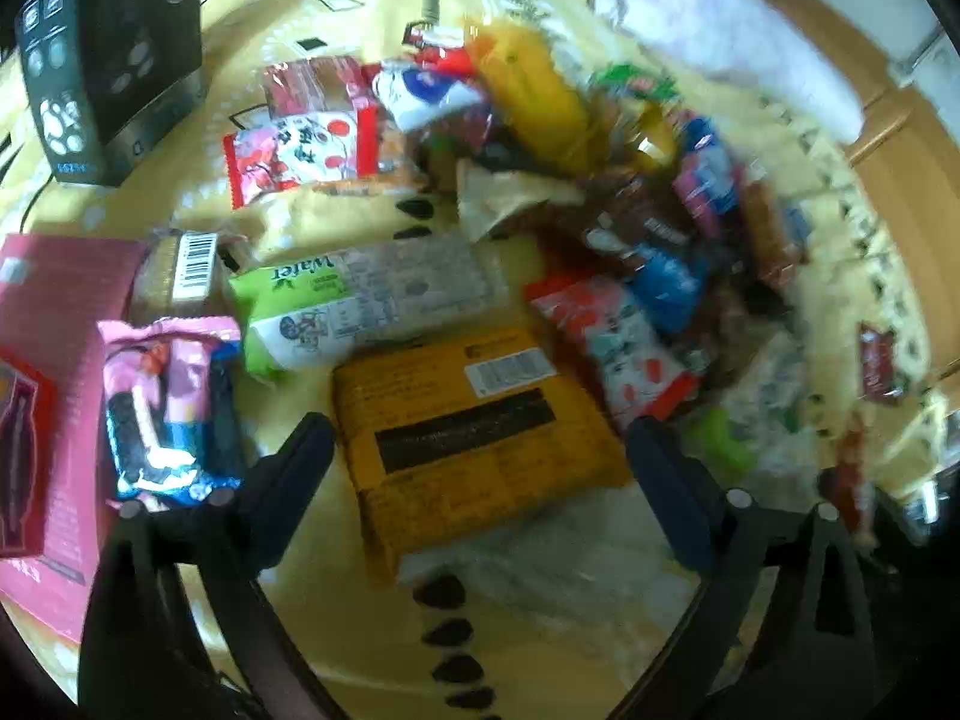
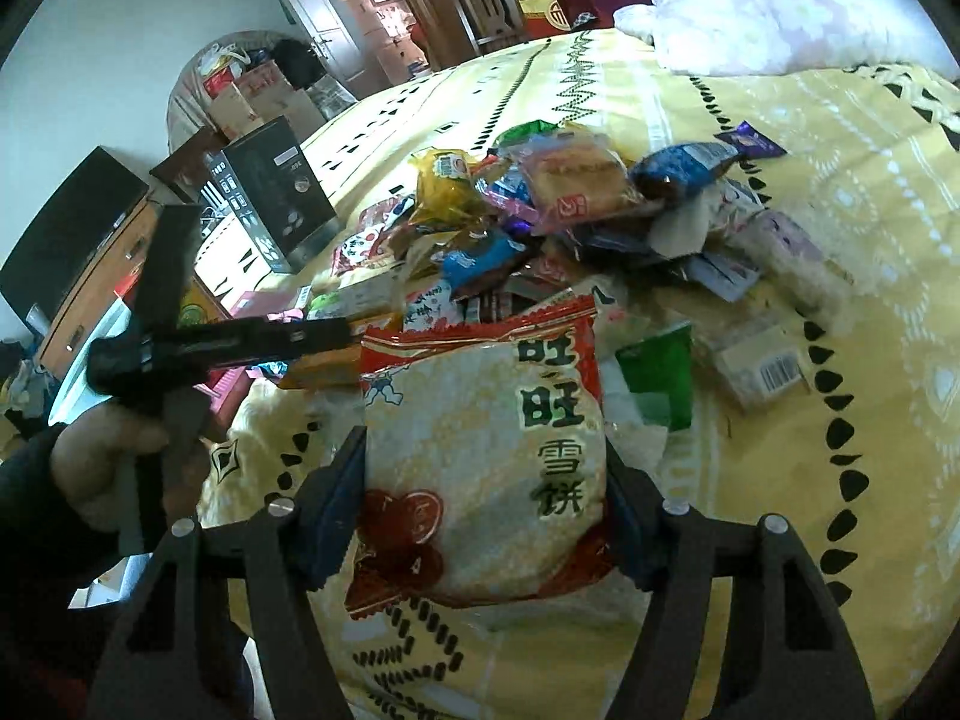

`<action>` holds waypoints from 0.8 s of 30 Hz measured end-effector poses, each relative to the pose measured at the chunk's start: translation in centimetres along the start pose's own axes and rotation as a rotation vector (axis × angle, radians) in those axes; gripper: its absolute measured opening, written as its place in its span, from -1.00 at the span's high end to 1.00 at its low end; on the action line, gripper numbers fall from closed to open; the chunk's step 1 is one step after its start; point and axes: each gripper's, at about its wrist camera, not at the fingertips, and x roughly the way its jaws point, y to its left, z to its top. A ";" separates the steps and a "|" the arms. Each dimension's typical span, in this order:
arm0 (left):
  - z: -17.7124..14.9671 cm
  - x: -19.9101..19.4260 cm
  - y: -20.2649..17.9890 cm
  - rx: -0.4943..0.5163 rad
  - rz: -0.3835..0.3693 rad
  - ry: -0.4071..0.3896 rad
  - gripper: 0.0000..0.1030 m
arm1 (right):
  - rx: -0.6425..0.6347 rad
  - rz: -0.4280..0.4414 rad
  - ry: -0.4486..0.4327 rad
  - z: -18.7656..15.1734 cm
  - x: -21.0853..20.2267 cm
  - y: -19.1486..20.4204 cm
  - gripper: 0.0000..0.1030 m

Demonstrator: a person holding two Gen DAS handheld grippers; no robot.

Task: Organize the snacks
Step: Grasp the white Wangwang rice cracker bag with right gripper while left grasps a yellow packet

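A pile of mixed snack packets (image 1: 600, 180) lies on a yellow bedspread (image 1: 540, 630); it also shows in the right wrist view (image 2: 540, 222). My left gripper (image 1: 480, 450) is open and empty, its fingers on either side of an orange-yellow packet (image 1: 474, 444) lying flat. A green and white wafer pack (image 1: 360, 300) and a pink cookie packet (image 1: 168, 408) lie beside it. My right gripper (image 2: 486, 498) is shut on a red and white rice cracker bag (image 2: 480, 462) and holds it above the bed. The left gripper (image 2: 324, 336) shows at the left of the right wrist view.
A black box (image 1: 114, 54) stands at the back left, also in the right wrist view (image 2: 270, 192). A pink box (image 1: 54, 360) lies at the left. A white pillow (image 2: 780, 12) lies at the bed's far side. A wooden cabinet (image 2: 96, 276) stands beside the bed.
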 end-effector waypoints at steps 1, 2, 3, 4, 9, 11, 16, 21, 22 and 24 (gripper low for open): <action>-0.1 0.3 0.0 0.006 0.007 0.008 -0.92 | 0.004 0.003 0.000 -0.1 0.1 -0.1 -0.41; -0.2 0.6 0.0 0.002 0.007 0.008 -0.93 | 0.008 0.009 0.002 -0.1 0.2 -0.3 -0.41; -0.4 0.7 0.2 -0.008 0.015 0.001 -0.93 | 0.011 0.012 0.004 -0.3 0.5 -0.3 -0.41; -0.6 0.8 0.4 -0.013 0.026 -0.006 -0.93 | 0.014 0.016 0.005 -0.3 0.7 -0.4 -0.41; -1.4 0.8 0.0 0.044 0.048 -0.051 -0.57 | 0.019 0.034 0.009 -0.5 1.3 -0.3 -0.41; -1.7 0.1 -0.2 0.061 0.049 -0.064 -0.47 | 0.018 0.037 0.013 -0.4 1.5 -0.2 -0.41; -2.9 -3.0 0.1 0.064 -0.015 -0.128 -0.46 | 0.019 0.029 -0.015 -0.1 0.7 -0.2 -0.41; -3.4 -7.3 -0.1 0.081 -0.041 -0.210 -0.46 | 0.014 0.024 -0.041 0.4 -0.1 0.3 -0.41; -3.5 -8.0 -0.3 0.086 -0.044 -0.225 -0.46 | 0.009 0.025 -0.046 0.5 -0.3 0.5 -0.41; -3.5 -9.6 -0.6 0.101 -0.050 -0.263 -0.46 | 0.000 0.026 -0.055 0.7 -0.6 0.9 -0.41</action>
